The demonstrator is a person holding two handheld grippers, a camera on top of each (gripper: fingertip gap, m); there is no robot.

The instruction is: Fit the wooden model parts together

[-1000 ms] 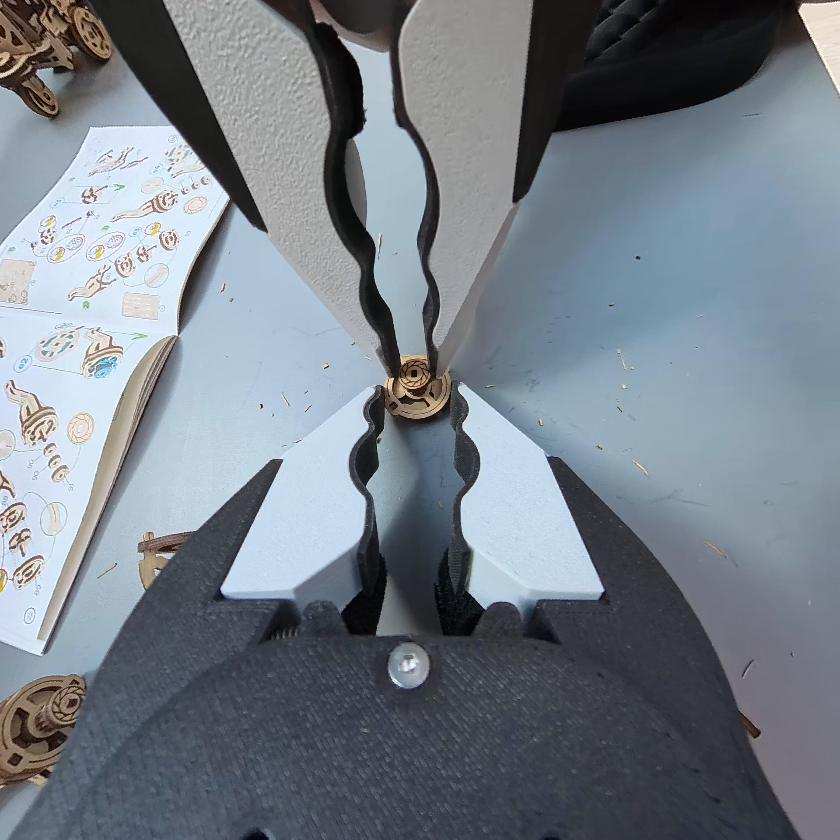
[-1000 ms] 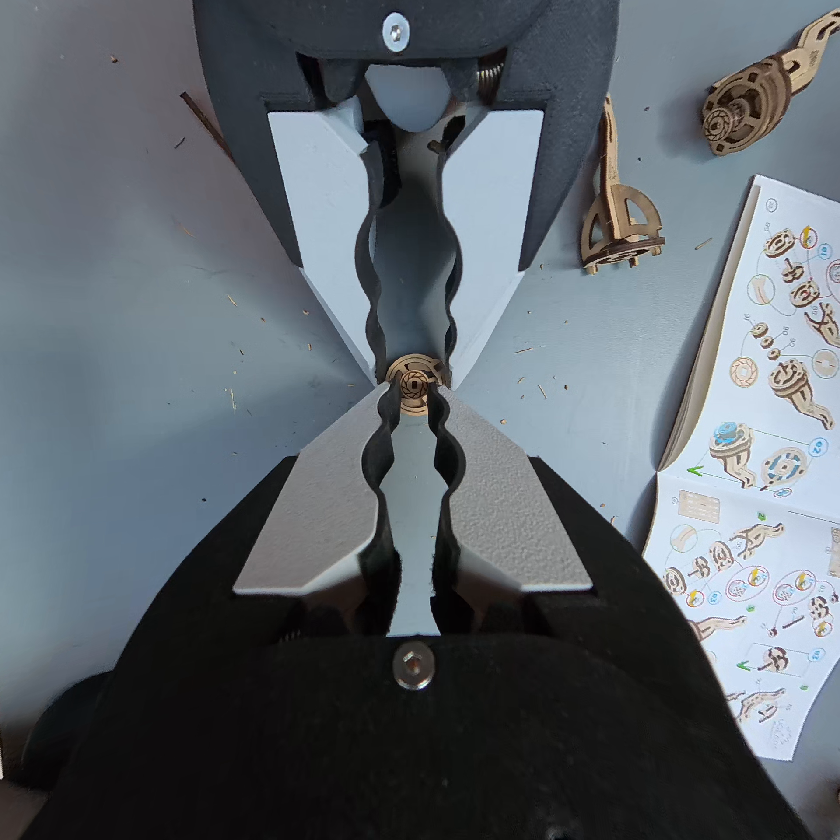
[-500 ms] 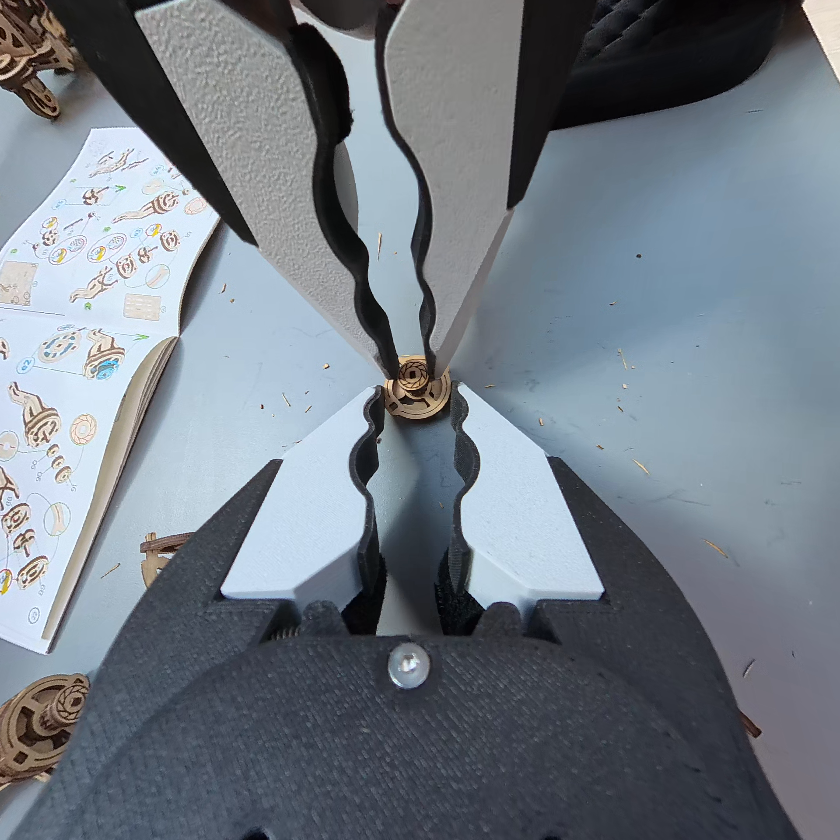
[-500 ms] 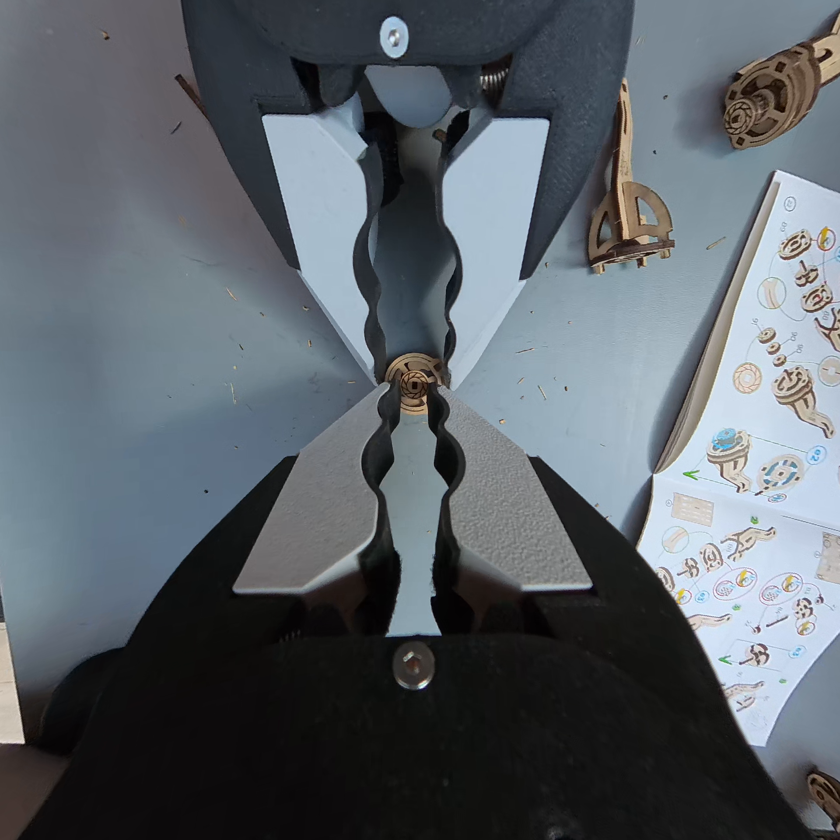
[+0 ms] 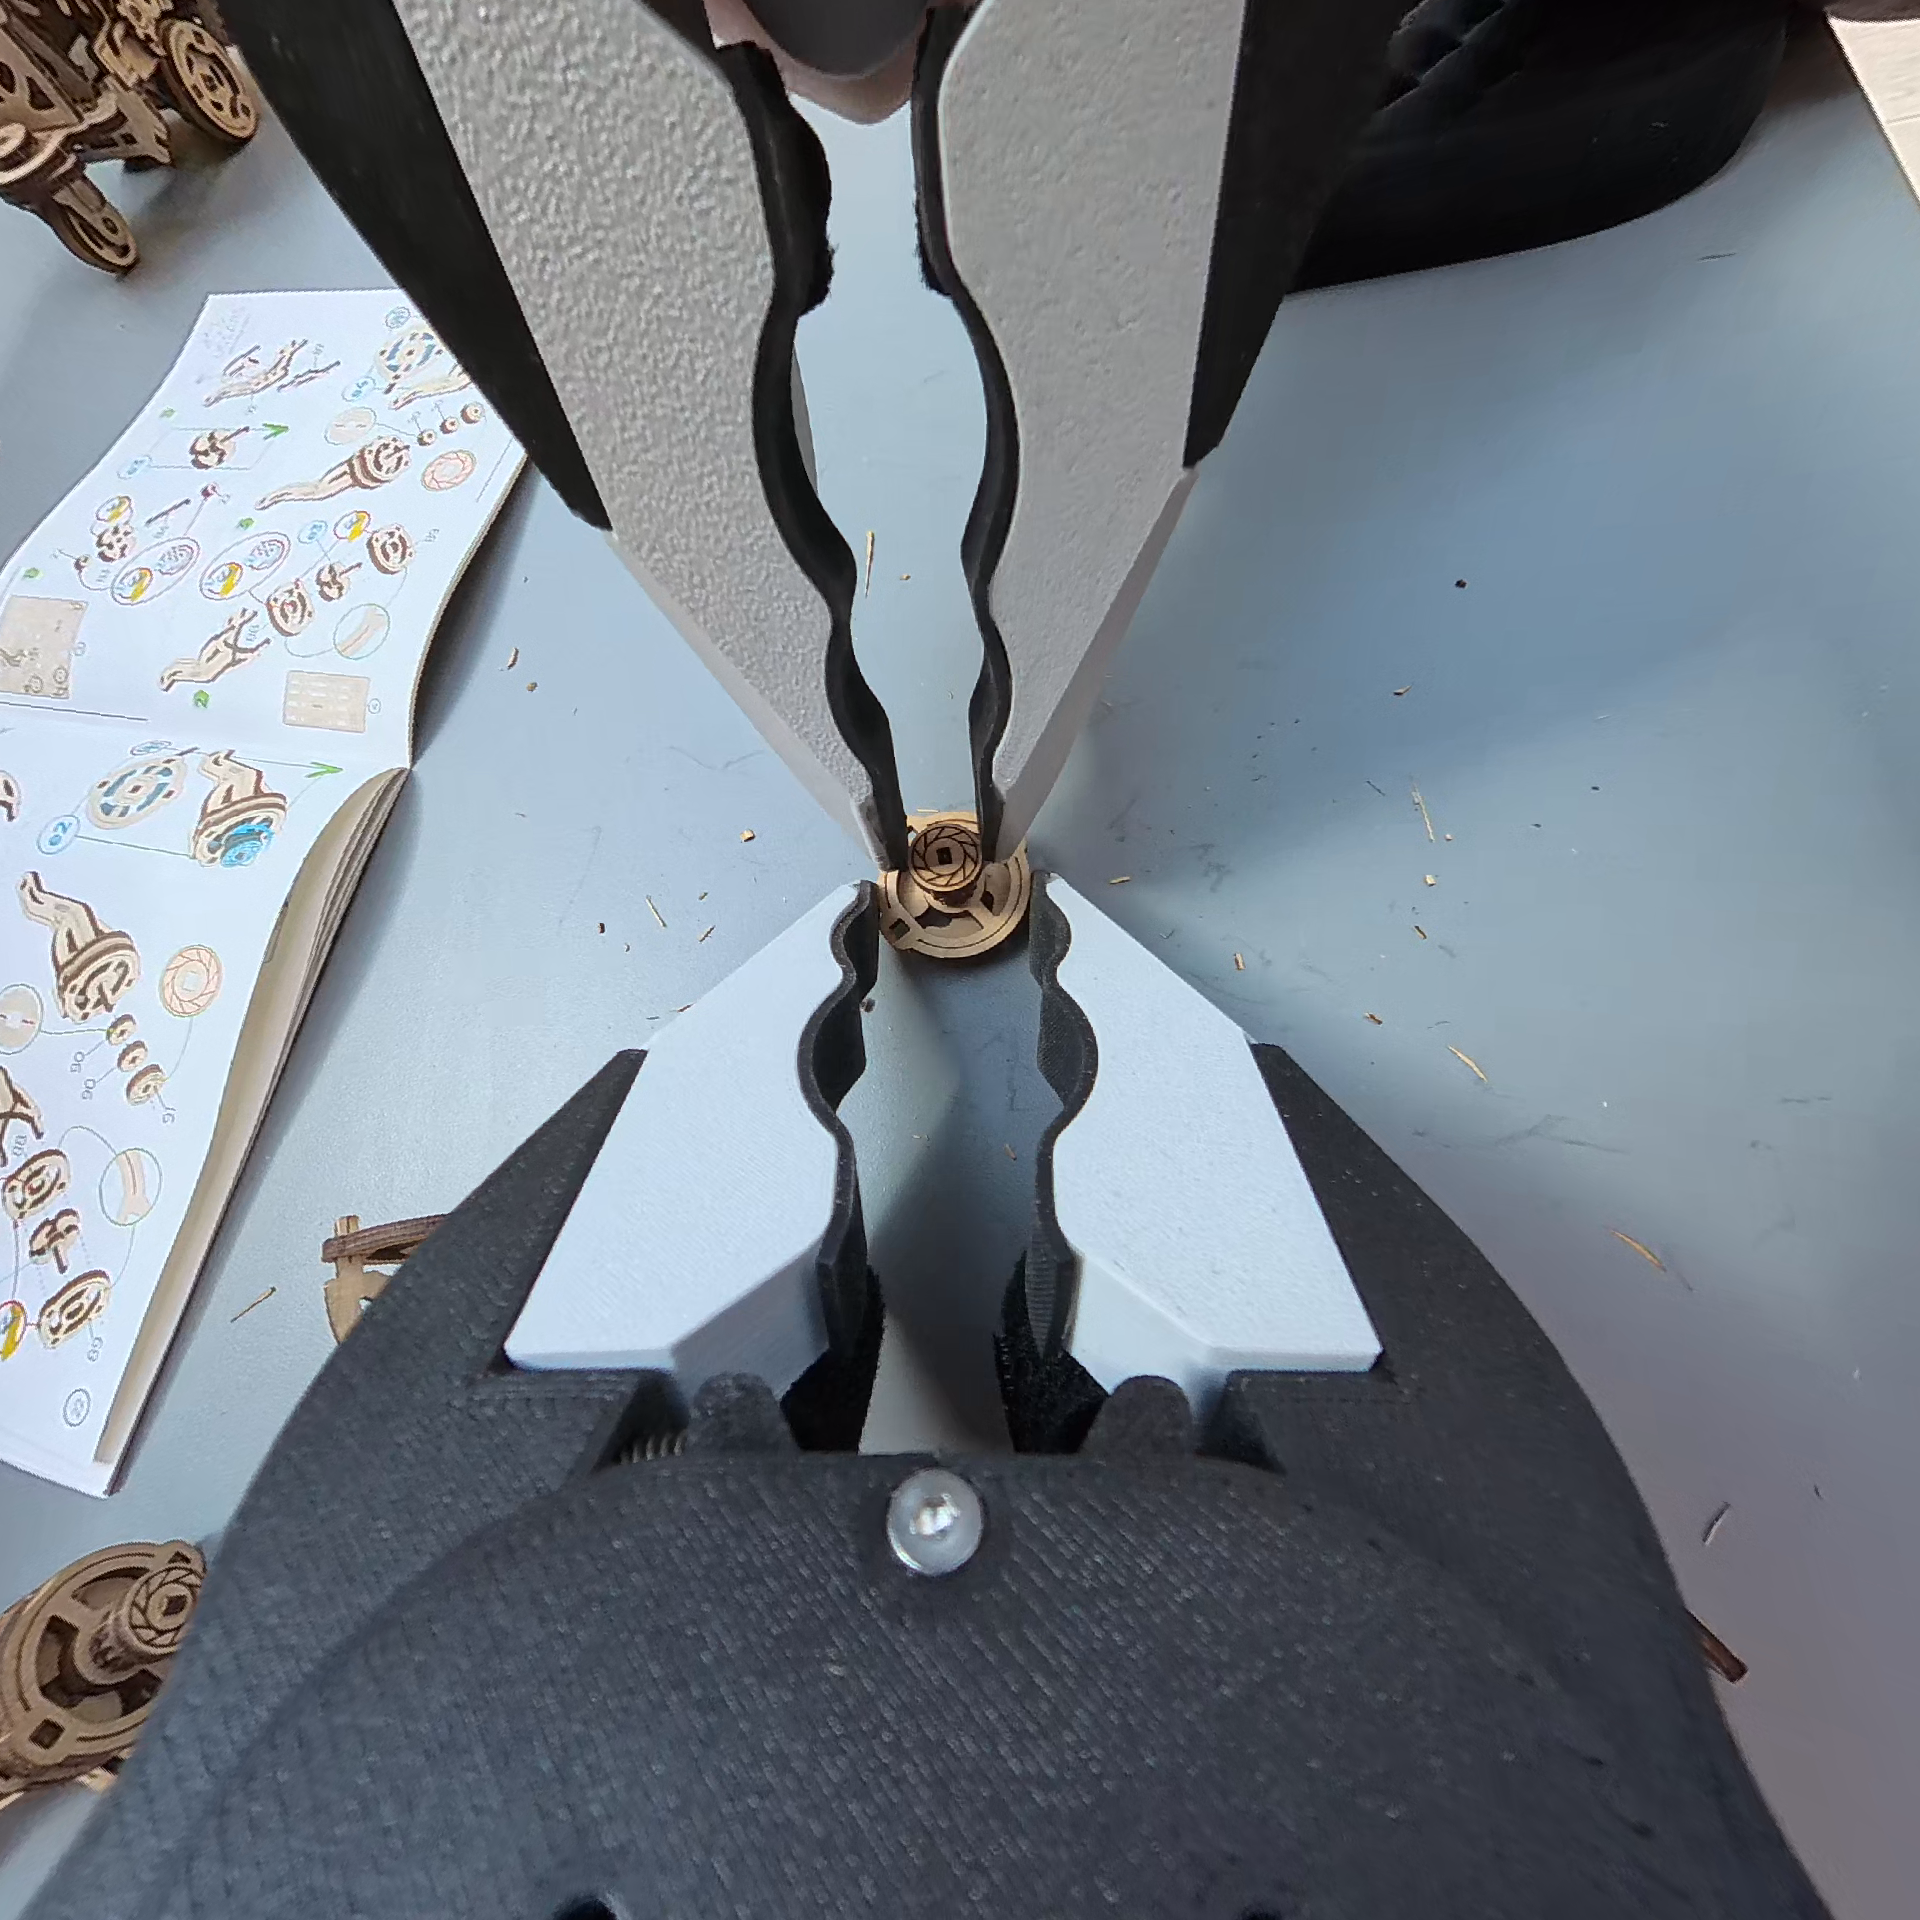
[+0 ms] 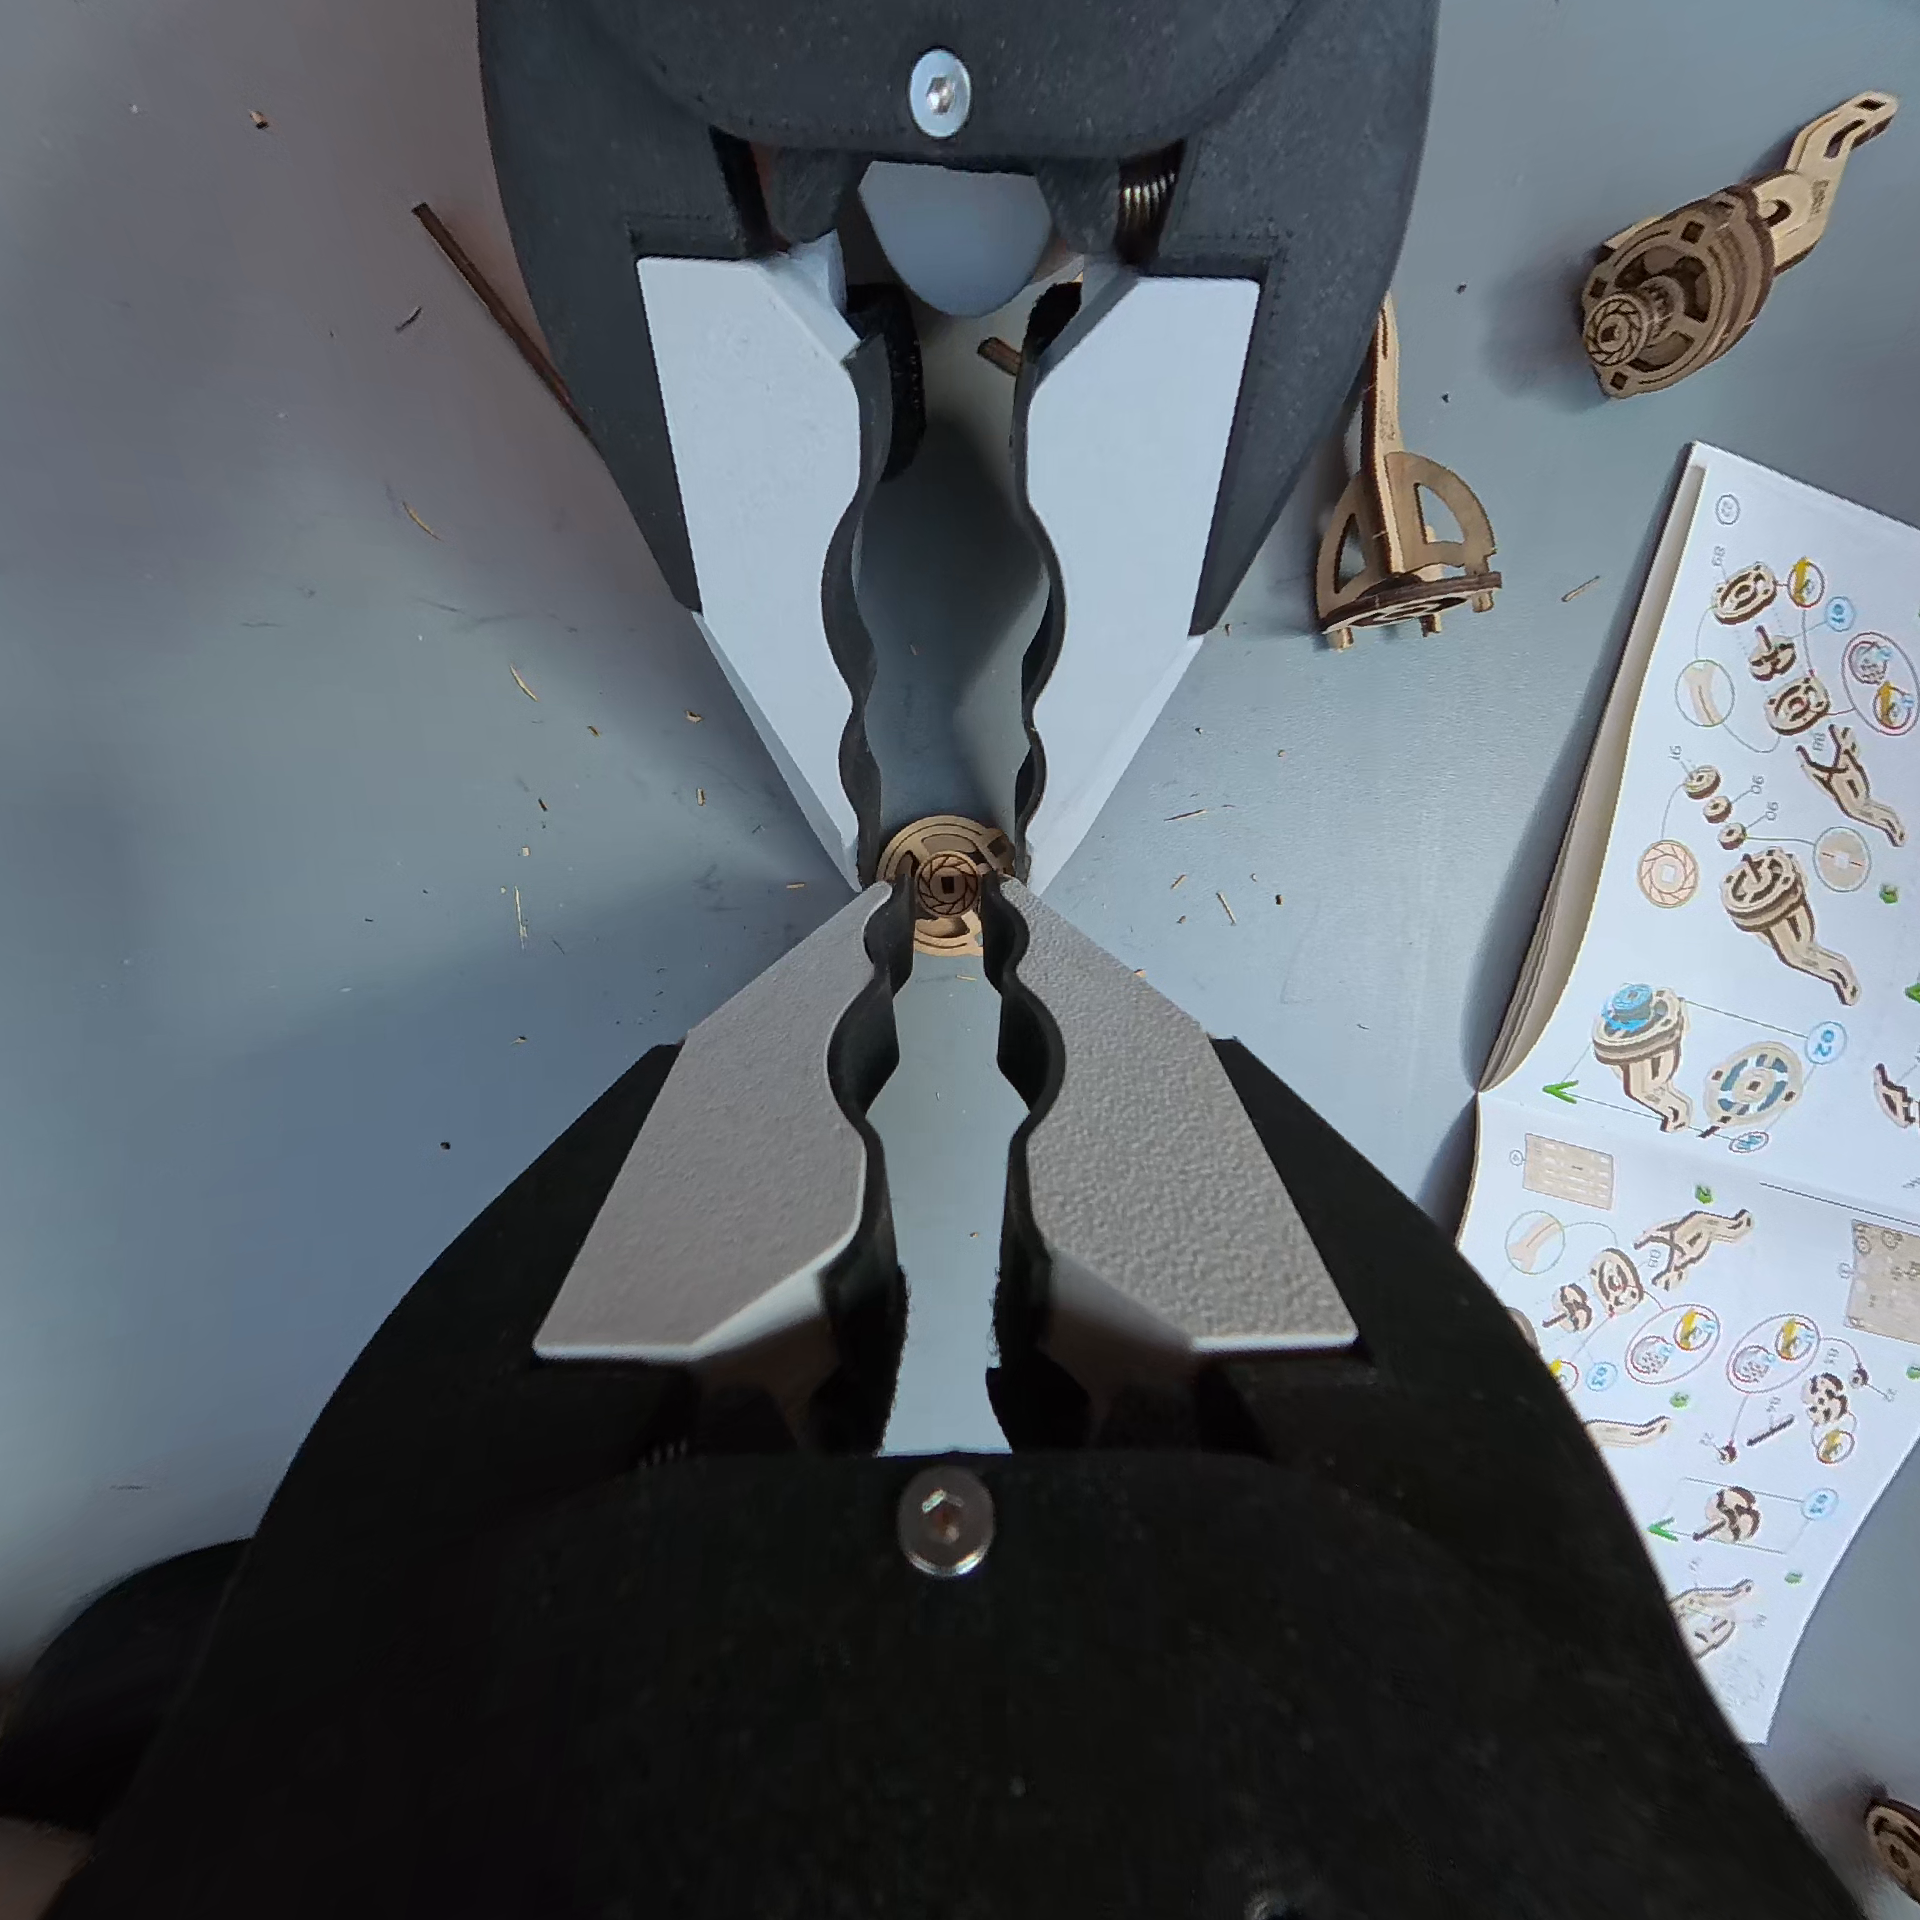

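Observation:
A flat round wooden disc (image 5: 951,932) sits between the light blue fingers of my left gripper (image 5: 956,899), which is shut on its rim just above the grey table (image 5: 1455,831). A smaller round wooden hub (image 5: 943,854) with a square hole sits on the disc's centre. My right gripper (image 5: 940,836), with grey textured fingers, comes in from the opposite side and is shut on the hub. In the right wrist view the right gripper (image 6: 943,899) holds the hub (image 6: 948,888) against the disc (image 6: 928,844), with the left gripper (image 6: 943,857) facing it.
An open instruction booklet (image 5: 208,779) (image 6: 1714,1039) lies beside the grippers. Wooden sub-assemblies lie around: a wheel unit (image 5: 83,1652) (image 6: 1683,281), a leg-shaped part (image 6: 1392,561), a larger model (image 5: 104,94). A black padded object (image 5: 1558,125) lies behind. Wood splinters litter the table. Both grippers' tips are close together, under 4 cm apart. From either gripper's tips it is about 15 centimeters to the wheel unit (image 5: 83,1652). My right wrist view (image 6: 1677,295) looks at it from another angle.
The right gripper has swung a little more upright over the disc while both keep their hold. The hub stays on the disc's centre. The left gripper has hardly moved.

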